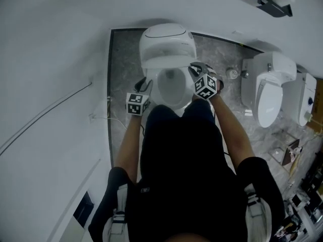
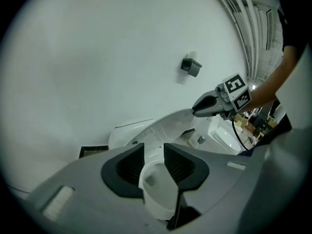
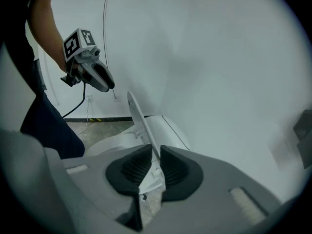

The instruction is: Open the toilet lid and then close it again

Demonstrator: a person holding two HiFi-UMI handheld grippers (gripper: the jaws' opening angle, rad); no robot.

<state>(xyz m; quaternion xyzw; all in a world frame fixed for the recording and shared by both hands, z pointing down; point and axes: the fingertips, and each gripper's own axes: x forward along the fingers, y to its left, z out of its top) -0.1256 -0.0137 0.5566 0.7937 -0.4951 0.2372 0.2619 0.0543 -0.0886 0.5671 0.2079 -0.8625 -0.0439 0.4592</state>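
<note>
While gripped, toilet lid (image 3: 143, 123) tilts upward

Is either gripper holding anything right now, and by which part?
The right hand-held gripper grips the toilet lid by its thin edge; the left hand-held gripper holds nothing.

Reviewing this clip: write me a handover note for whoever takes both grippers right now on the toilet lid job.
Right gripper: fingers closed on the thin edge of the toilet lid, holding it partly raised and tilted.
Left gripper: open, gripping nothing, beside the left rim of the bowl.
Done: the lid is up off the bowl, which is exposed.
Left: this moment alone does not show whether the lid is on its way up or down. It likely needs raising fully if that has not happened, then lowering shut onto the bowl with the right grip.
</note>
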